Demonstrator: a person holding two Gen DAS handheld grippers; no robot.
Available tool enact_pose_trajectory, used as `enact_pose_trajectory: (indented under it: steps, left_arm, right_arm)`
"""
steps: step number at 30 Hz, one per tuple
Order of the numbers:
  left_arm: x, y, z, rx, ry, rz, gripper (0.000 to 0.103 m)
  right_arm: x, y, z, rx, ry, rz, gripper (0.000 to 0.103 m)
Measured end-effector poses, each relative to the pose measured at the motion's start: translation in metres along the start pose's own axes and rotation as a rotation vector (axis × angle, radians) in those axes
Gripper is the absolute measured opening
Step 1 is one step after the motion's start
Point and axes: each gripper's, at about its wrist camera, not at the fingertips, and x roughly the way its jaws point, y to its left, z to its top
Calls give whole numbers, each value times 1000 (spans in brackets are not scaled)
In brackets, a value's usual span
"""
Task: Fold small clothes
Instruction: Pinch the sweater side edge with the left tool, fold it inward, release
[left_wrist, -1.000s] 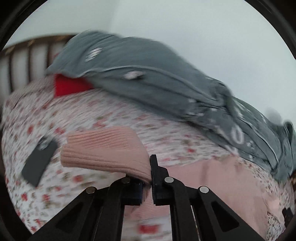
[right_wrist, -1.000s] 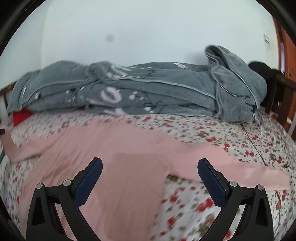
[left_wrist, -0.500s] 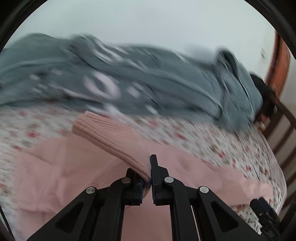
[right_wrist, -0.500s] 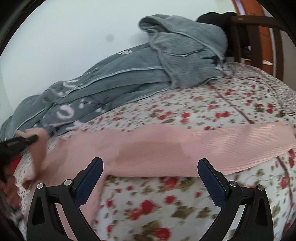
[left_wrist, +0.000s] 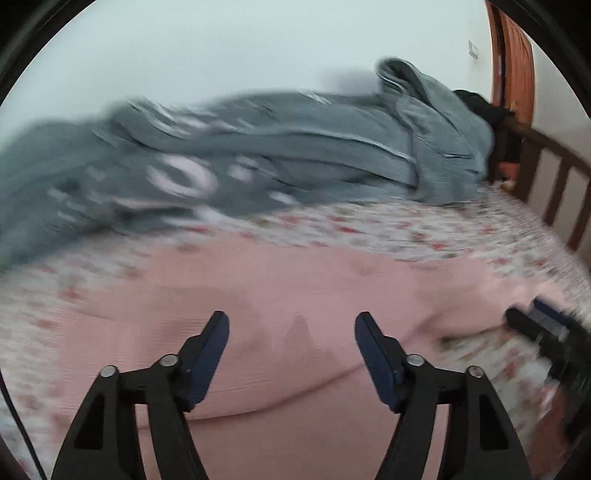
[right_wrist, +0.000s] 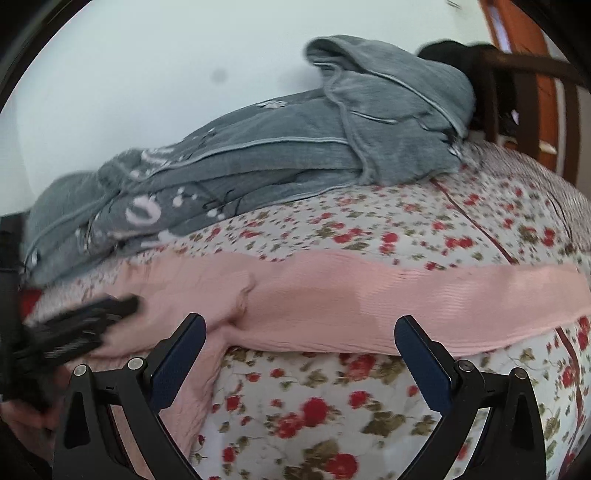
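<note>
In the left wrist view, your left gripper (left_wrist: 291, 325) sits at the bottom centre of the frame with its jaws opening and nothing between them. Beyond the fingertips the pink knit top (left_wrist: 280, 295) lies spread over the floral bedsheet (left_wrist: 424, 229), filling the lower half of the frame. A grey blanket (left_wrist: 258, 158) is heaped across the upper middle, blurred on its left side. At the lower right edge your right gripper (left_wrist: 543, 328) shows as a dark smear beside the top's edge. A wooden bed rail (left_wrist: 554, 166) stands at the upper right.

In the right wrist view, your right gripper (right_wrist: 299, 332) stands wide and empty at the bottom of the frame. The pink knit top's sleeve (right_wrist: 424, 295) runs across the middle towards the right edge. Your left gripper (right_wrist: 85, 317) appears blurred at the left, over the top.
</note>
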Motion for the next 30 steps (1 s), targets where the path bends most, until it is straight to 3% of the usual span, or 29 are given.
enact_pose_trajectory:
  steps: [3,5,9,11,14,18,20,21,23,25,30]
  left_arm:
    - [-18,50,-16,7,-39,194,75]
    - [-22,83,-24,-47,-25,246,77]
    - [-12,159,-32,-264,69,172,76]
    - [-3,190,-41,-358,99,35,75]
    - [15,200,-53,-387,170,-87,74]
    - [36,213,-53,-446,199,-111,65]
    - [48,222,-57,-485,228,-116,26]
    - [50,223,-59,-497,224,-118,20]
    - [45,230,-60,-516,190,-158,16]
    - [31,239,-60,-520,124,-148,16]
    - [41,251,-72,-561,173,-101,16]
  right_arm:
    - [8,19,-1,-31,10,21,100]
    - [15,31,-1,-49,11,26,95]
    - [29,53,3,-83,19,17,87]
    - [36,62,4,-91,35,4,83]
    - [43,72,10,-116,59,-34,83]
    - [51,84,22,-136,75,-4,83]
    - [56,85,22,-139,67,-16,83]
    - [58,83,18,-126,61,-16,83]
    - [65,75,11,-82,74,-13,83]
    - [69,68,11,-45,99,-34,83]
    - [53,51,8,22,70,22,83]
